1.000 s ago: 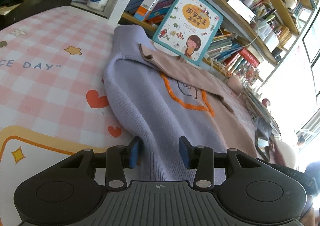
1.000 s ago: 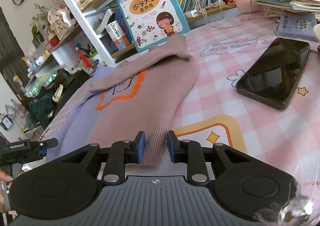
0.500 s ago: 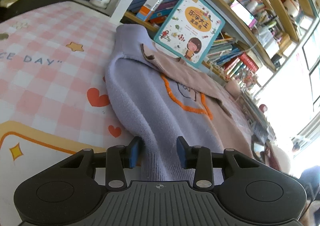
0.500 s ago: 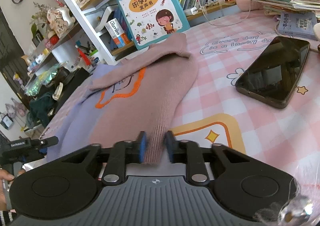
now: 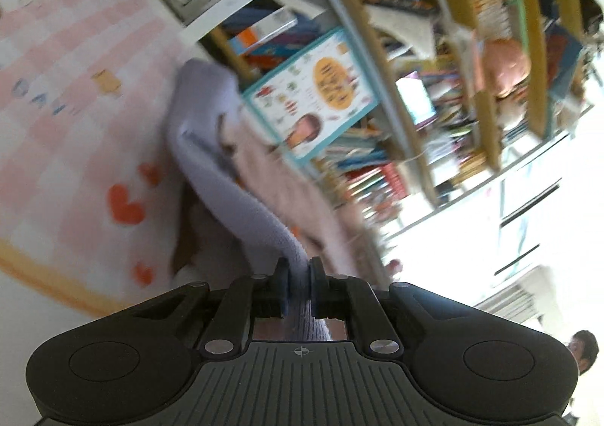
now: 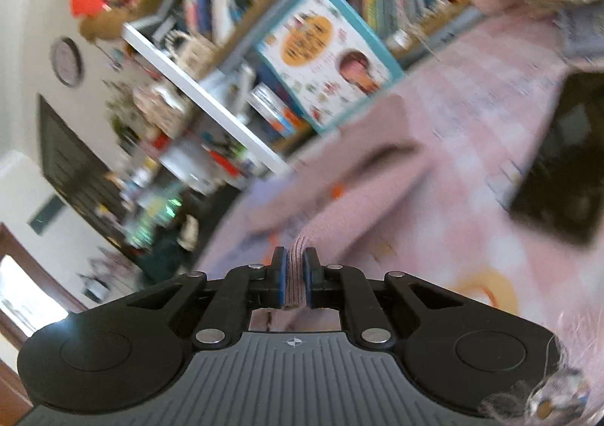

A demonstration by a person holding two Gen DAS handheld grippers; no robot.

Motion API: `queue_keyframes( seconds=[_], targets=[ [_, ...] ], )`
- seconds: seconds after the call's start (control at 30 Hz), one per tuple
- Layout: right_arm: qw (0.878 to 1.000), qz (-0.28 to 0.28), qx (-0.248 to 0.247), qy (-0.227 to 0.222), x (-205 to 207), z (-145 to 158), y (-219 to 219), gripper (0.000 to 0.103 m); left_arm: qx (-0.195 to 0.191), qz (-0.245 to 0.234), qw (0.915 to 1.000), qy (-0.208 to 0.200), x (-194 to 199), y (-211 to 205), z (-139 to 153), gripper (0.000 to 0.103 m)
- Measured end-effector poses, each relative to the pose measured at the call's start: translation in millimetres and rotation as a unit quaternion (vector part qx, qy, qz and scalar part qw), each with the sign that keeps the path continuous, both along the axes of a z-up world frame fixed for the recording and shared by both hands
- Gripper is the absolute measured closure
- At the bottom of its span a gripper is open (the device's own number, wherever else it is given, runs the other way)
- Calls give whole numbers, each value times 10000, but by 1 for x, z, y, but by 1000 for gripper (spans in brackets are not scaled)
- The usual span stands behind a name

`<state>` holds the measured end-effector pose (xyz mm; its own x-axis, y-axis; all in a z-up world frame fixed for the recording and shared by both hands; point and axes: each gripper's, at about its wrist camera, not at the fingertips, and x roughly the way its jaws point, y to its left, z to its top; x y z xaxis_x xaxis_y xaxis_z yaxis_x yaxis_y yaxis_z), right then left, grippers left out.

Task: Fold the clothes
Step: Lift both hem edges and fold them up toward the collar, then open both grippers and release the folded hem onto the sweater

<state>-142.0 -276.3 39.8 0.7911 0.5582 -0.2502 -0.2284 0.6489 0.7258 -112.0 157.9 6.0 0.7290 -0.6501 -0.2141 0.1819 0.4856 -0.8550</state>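
Note:
A knitted sweater, lilac (image 5: 205, 124) on one half and dusty pink (image 6: 362, 176) on the other, lies on the pink checked tablecloth (image 5: 75, 86). In the left wrist view my left gripper (image 5: 299, 267) has its jaws closing on the lilac hem, and the pads press the cloth, which rises off the table in a ridge. In the right wrist view my right gripper (image 6: 295, 256) has its jaws closing tight on the pink ribbed hem (image 6: 295, 277), which is lifted too. Both views are tilted and blurred.
A teal-edged picture book (image 5: 313, 93) leans on the crowded bookshelf (image 5: 415, 48) just behind the sweater. A dark phone (image 6: 566, 169) lies on the cloth to the right of the pink half. A person's head shows at the far right (image 5: 583, 350).
Both grippers went from open around the hem to clamped on it, then rose and rolled. The hem has come up off the table with them.

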Motion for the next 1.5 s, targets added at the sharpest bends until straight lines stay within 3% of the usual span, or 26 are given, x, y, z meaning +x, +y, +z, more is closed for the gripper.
queue_keyframes(
  seconds=[0.17,0.33,0.57,0.93,1.3,1.37,1.4,1.43,1.5],
  targets=[
    [9983,-3,306,-486,32,24,0,95,-310,95,9990,-323,19,1,17,94],
    [9963,-61,524,-682,64,33,-1,95,-631,206,9963,-548,47,0,27,94],
    [9940,-335,630,-834,110,41,-9,95,-650,383,9945,-726,92,0,38,94],
    [9956,-531,250,-725,182,42,-6,95,-560,717,9948,-454,152,10,29,94],
    [9955,-891,-305,-39,247,4,4,95,-127,1035,9936,440,202,13,-12,89],
    [9941,-950,-484,219,259,-9,5,90,127,1071,9918,691,208,11,-20,83],
    [9925,-1005,-617,327,263,-14,7,81,266,1086,9907,772,210,10,-23,77],
    [9906,-1059,-749,435,268,-20,8,66,369,1069,9906,775,211,9,-24,76],
    [9856,-1128,-1157,491,271,-28,12,60,613,1053,9901,698,210,9,-21,73]
  ],
)
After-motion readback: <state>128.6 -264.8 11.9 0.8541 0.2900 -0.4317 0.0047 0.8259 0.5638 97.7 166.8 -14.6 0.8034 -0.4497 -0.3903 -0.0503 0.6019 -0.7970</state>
